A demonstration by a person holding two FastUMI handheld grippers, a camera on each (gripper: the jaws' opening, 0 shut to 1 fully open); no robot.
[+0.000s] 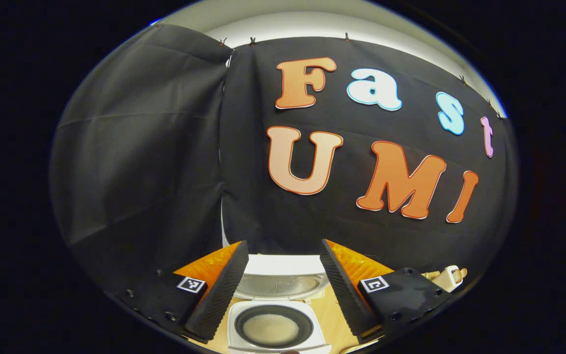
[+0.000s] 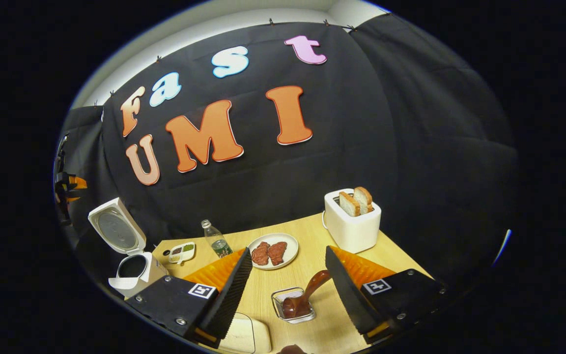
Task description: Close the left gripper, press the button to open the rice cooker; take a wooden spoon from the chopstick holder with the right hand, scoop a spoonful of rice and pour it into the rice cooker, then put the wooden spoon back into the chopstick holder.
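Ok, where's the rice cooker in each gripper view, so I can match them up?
Left gripper view: the rice cooker sits bottom centre, between the open left gripper's fingers, lid up, rice in the pot.
Right gripper view: it stands far left at the table's edge, lid raised.
Shared landmark: the cooker's open lid.

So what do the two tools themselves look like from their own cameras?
Both look alike. The left tool and right tool each have two long wedge-shaped fingers with ribbed inner faces, orange translucent panels behind them, and black bolted base plates. Each plate carries a small square black-and-white marker. I can see no cables or sleeves.
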